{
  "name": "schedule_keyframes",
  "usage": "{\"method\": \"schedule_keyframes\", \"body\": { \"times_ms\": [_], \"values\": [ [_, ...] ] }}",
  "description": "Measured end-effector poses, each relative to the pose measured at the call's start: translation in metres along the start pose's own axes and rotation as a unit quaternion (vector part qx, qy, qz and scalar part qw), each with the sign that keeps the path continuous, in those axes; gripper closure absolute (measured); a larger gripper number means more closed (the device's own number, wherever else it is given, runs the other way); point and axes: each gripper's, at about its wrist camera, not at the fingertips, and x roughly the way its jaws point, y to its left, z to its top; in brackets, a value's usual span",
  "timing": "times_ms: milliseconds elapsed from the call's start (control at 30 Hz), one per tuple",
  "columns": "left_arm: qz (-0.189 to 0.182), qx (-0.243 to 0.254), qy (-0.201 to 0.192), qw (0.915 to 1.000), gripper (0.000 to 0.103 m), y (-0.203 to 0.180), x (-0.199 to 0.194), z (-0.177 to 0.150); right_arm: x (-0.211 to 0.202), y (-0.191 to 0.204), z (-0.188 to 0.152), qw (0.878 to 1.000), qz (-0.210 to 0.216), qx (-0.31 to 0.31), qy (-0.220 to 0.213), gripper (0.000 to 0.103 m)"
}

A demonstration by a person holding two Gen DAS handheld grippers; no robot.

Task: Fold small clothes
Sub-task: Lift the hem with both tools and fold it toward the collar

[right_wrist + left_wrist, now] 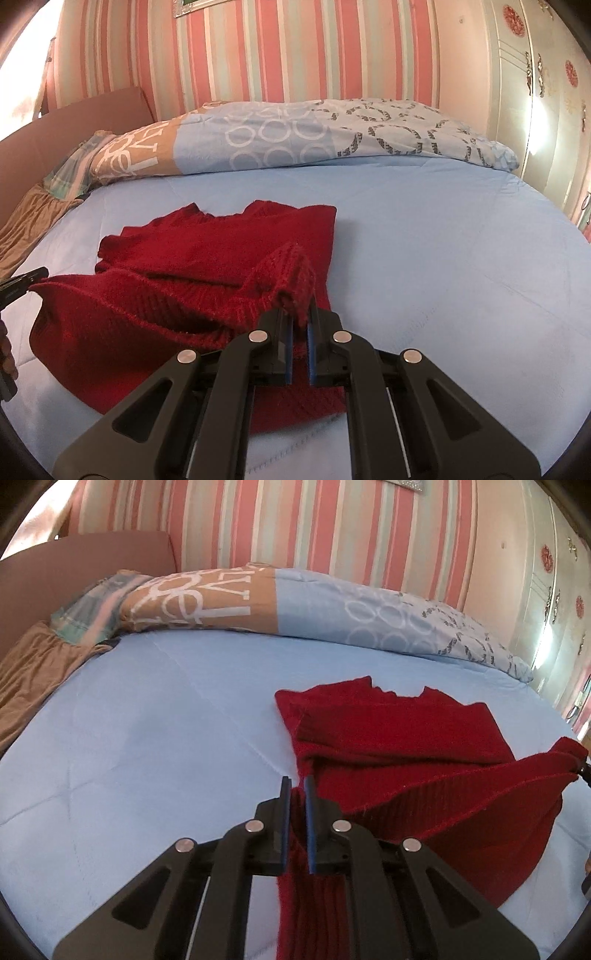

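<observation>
Nearest, left hand-held gripper clamped on the lower hem of the red sweater; right hand-held gripper clenched on the hem's other corner, knit bunched up between the blue pads. Sweater otherwise flat on the blue bed sheet, neck end pointing toward the rolled duvet and striped wall.

Judged as the bottom-to-top fold, hem lifted but not yet laid down. Best done with both corners level and moved together, hem kept taut between them, set down square just short of the neckline, then released only once flat, to avoid a skewed edge or a sagging middle.

Left view alone: hem stretched away to the right as a taut ridge. Right view alone: bunched corner up close, plus the other gripper's tip at the left edge.
</observation>
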Motion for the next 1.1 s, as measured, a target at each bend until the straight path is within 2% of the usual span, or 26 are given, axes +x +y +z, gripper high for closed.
{"method": "schedule_keyframes", "body": {
  "times_ms": [233, 333, 367, 433, 467, 500, 533, 600, 667, 733, 767, 867, 967, 1033, 1067, 1100],
  "values": [
    [-0.036, 0.025, 0.001, 0.9990, 0.097, -0.011, 0.027, 0.036, 0.021, -0.008, 0.015, 1.000, -0.001, 0.018, 0.004, 0.097],
    [-0.044, 0.021, 0.023, 0.9985, 0.097, -0.003, 0.049, 0.049, 0.037, -0.015, 0.018, 0.999, 0.003, 0.039, 0.020, 0.097],
    [-0.054, 0.018, 0.042, 0.9975, 0.097, 0.001, 0.058, 0.052, 0.040, -0.017, 0.017, 0.999, 0.005, 0.046, 0.024, 0.097],
    [-0.057, 0.018, 0.057, 0.9966, 0.092, 0.007, 0.067, 0.052, 0.043, -0.018, 0.015, 0.998, 0.011, 0.057, 0.028, 0.097],
    [-0.063, 0.017, 0.060, 0.9961, 0.075, 0.011, 0.068, 0.050, 0.044, -0.016, 0.014, 0.998, 0.012, 0.056, 0.030, 0.097],
    [-0.079, 0.010, 0.075, 0.9939, 0.047, 0.018, 0.073, 0.046, 0.045, -0.014, 0.013, 0.998, 0.012, 0.054, 0.030, 0.097],
    [-0.077, 0.006, 0.073, 0.9944, 0.041, 0.022, 0.071, 0.044, 0.045, -0.011, 0.011, 0.998, 0.010, 0.050, 0.031, 0.097],
    [-0.084, 0.001, 0.074, 0.9936, 0.039, 0.030, 0.068, 0.035, 0.046, -0.009, 0.010, 0.998, 0.011, 0.045, 0.032, 0.097],
    [-0.106, -0.004, 0.082, 0.9909, 0.037, 0.034, 0.063, 0.026, 0.048, -0.008, 0.008, 0.998, 0.010, 0.043, 0.034, 0.097],
    [-0.148, 0.007, 0.092, 0.9847, 0.032, 0.030, 0.059, 0.018, 0.049, -0.009, 0.008, 0.998, 0.011, 0.041, 0.036, 0.097],
    [-0.145, 0.024, 0.091, 0.9850, 0.031, 0.024, 0.058, 0.015, 0.050, -0.008, 0.008, 0.998, 0.011, 0.040, 0.036, 0.097],
    [-0.128, 0.085, 0.104, 0.9827, 0.032, 0.000, 0.066, 0.011, 0.051, -0.007, 0.009, 0.999, 0.009, 0.034, 0.040, 0.097],
    [-0.131, 0.107, 0.128, 0.9774, 0.032, -0.016, 0.085, 0.013, 0.051, -0.005, 0.010, 0.999, 0.007, 0.028, 0.042, 0.097],
    [-0.127, 0.112, 0.140, 0.9755, 0.056, -0.022, 0.095, 0.015, 0.051, -0.003, 0.010, 0.999, 0.004, 0.022, 0.042, 0.097],
    [-0.127, 0.110, 0.152, 0.9740, 0.079, -0.023, 0.100, 0.015, 0.051, -0.003, 0.011, 0.999, 0.004, 0.021, 0.043, 0.097],
    [-0.125, 0.107, 0.158, 0.9737, 0.081, -0.023, 0.105, 0.015, 0.051, -0.003, 0.011, 0.999, 0.004, 0.020, 0.042, 0.097]
  ]
}}
